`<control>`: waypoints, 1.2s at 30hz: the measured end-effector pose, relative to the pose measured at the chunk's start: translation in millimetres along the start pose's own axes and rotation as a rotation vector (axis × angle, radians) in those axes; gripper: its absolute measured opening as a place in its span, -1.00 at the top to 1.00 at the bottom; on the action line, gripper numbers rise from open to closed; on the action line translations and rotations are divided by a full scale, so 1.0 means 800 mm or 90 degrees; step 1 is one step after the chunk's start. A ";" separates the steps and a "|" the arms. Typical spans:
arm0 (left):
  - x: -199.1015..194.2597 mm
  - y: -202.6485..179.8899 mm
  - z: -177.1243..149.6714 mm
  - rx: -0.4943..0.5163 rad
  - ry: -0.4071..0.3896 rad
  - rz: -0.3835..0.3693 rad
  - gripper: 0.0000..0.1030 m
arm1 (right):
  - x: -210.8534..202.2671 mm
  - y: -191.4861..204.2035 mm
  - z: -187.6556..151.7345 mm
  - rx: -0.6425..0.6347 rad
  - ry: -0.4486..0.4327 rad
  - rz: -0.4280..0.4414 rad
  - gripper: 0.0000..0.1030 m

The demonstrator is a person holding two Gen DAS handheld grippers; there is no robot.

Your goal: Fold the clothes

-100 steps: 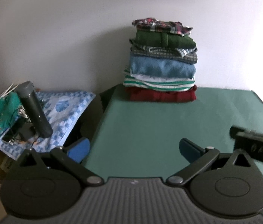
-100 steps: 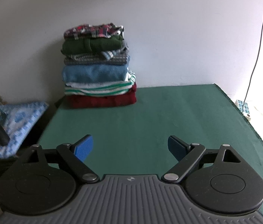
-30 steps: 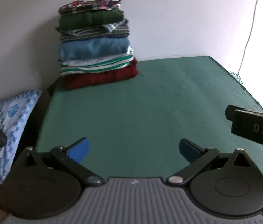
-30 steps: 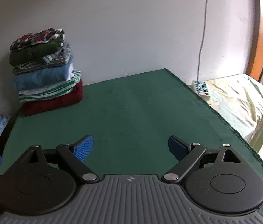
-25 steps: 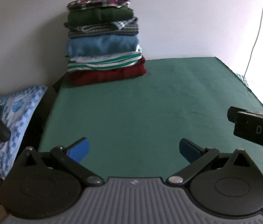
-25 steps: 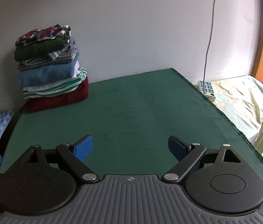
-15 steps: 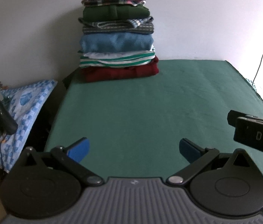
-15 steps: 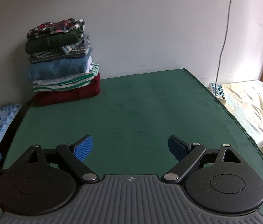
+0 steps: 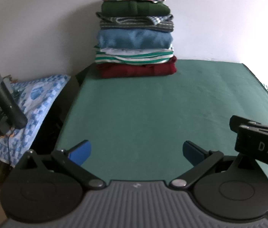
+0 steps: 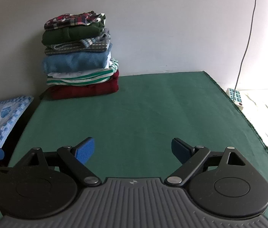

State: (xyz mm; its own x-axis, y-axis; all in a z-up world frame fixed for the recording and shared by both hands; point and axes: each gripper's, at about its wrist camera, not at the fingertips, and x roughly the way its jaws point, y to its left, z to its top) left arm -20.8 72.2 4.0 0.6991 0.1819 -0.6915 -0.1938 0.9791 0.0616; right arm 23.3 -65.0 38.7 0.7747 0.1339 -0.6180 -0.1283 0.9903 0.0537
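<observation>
A stack of folded clothes [image 9: 135,38] [image 10: 79,62] stands at the far left corner of the green table [image 9: 162,110] [image 10: 134,114], against the white wall; a red garment is at the bottom and a plaid one on top. My left gripper [image 9: 136,151] hovers open over the near left part of the table, nothing between its blue pads. My right gripper [image 10: 133,149] is open too, above the near middle. Its black body shows at the right edge of the left wrist view. No loose garment lies on the table.
Left of the table lies a blue checked cloth [image 9: 36,102] [image 10: 6,114] with a grey cylinder [image 9: 6,102] and clutter on it. A power strip [image 10: 235,95], a hanging cable [image 10: 248,34] and a pale bedsheet [image 10: 265,117] are off the table's right edge.
Both views have swung back to the left: the stack of clothes sits nearer the centre and the cloth with the cylinder has come into view. Both grippers stayed open and empty.
</observation>
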 end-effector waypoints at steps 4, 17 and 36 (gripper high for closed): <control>0.000 0.007 -0.001 -0.007 0.000 0.012 -0.99 | 0.002 0.005 0.000 -0.002 0.003 0.009 -0.75; 0.001 0.027 -0.007 -0.026 0.005 0.037 -0.99 | 0.005 0.026 -0.001 -0.020 0.008 0.039 -0.75; -0.002 0.033 -0.008 -0.033 0.003 0.032 -0.99 | 0.002 0.039 0.000 -0.015 0.010 0.046 -0.75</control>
State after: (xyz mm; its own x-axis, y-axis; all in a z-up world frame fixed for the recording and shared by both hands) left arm -31.2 97.4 2.0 0.6841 0.2306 -0.6920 -0.2647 0.9625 0.0591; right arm 20.5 -34.0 39.3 0.7530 0.2048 -0.6253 -0.1987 0.9767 0.0806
